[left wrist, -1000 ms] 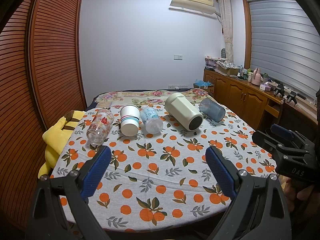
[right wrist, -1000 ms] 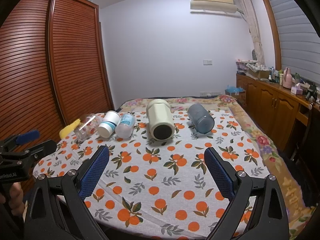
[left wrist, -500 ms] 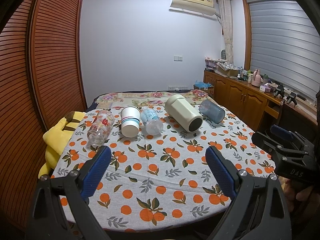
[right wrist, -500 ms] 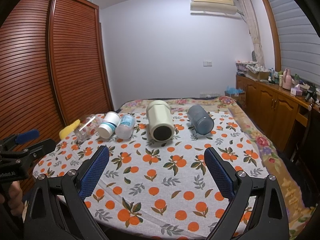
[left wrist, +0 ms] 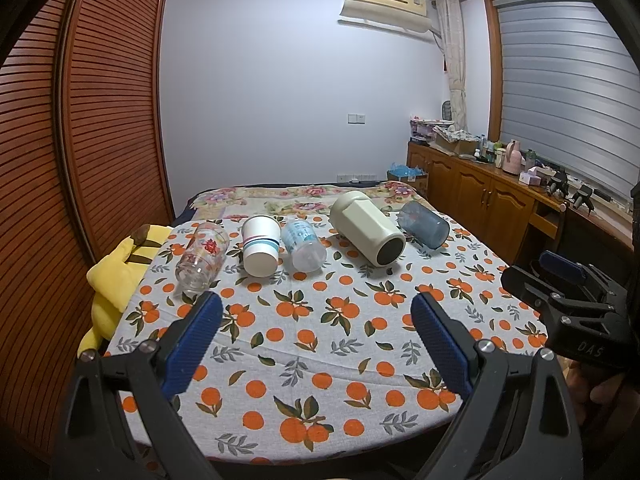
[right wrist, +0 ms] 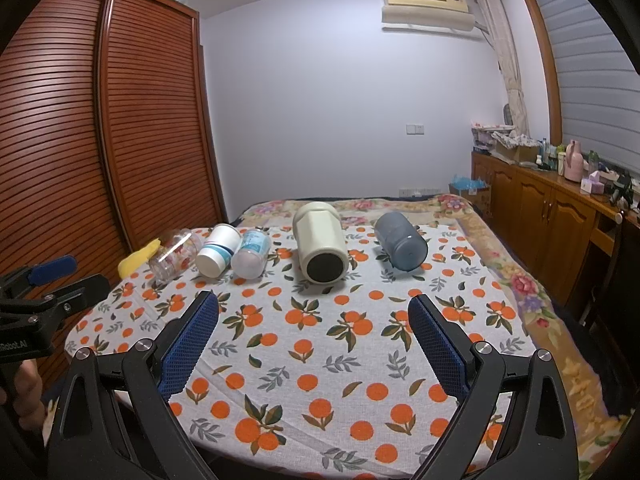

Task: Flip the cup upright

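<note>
Several cups lie on their sides in a row at the far end of the orange-print cloth (left wrist: 304,320): a clear printed glass (left wrist: 202,256), a white striped paper cup (left wrist: 261,245), a clear blue-print cup (left wrist: 304,244), a big cream tumbler (left wrist: 367,233) and a blue-grey cup (left wrist: 424,224). In the right wrist view they show as the glass (right wrist: 176,254), paper cup (right wrist: 218,254), clear cup (right wrist: 251,254), tumbler (right wrist: 320,246) and blue-grey cup (right wrist: 401,246). My left gripper (left wrist: 316,344) and right gripper (right wrist: 314,344) are open and empty, well short of the cups.
A yellow plush toy (left wrist: 120,268) lies at the cloth's left edge beside the slatted wardrobe (left wrist: 80,140). A wooden sideboard (left wrist: 488,196) with clutter stands at the right. The flowered bedspread (right wrist: 512,272) extends to the right of the cloth.
Both grippers have crept slightly forward and both views tilted a little down; the cups have not moved and the jaws stay open.
</note>
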Available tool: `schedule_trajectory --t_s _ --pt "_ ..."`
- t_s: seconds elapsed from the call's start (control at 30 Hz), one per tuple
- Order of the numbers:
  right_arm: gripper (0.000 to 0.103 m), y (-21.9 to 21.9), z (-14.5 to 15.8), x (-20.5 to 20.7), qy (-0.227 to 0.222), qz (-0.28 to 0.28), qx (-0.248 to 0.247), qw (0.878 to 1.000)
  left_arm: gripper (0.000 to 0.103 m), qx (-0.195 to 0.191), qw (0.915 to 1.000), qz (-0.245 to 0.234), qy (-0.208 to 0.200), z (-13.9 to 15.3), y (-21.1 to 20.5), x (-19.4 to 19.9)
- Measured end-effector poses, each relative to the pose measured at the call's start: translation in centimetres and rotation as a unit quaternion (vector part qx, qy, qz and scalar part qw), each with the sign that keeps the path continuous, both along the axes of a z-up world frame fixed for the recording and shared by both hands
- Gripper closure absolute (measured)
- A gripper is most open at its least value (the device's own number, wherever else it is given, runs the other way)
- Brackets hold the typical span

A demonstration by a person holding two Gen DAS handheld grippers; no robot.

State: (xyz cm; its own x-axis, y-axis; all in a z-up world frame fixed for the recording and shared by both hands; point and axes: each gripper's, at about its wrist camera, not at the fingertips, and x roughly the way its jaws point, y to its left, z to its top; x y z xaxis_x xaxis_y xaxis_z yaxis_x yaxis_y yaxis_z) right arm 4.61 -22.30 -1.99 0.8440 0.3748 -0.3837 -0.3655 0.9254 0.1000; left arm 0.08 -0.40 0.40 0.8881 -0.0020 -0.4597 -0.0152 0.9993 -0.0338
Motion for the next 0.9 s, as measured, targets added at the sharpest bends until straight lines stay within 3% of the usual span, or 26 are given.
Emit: schedule_trajectory --t_s 0.7,0.73,0.9 --pt "0.006 0.1 -1.1 0.3 -0.002 0.000 -0.001 1.000 0.007 -0.002 1.0000 0.000 0.001 1.2 -0.1 -0.6" --pt "0.006 0.0 -0.1 0.1 -0.001 0.000 -0.001 1.000 0.007 -0.003 1.0000 -0.001 0.002 1.4 -0.2 -0.6" --pt "0.006 0.1 0.0 0.0 0.004 0.001 0.000 1.000 0.007 -0.005 0.9999 -0.003 0.012 0.4 0.3 -0.2"
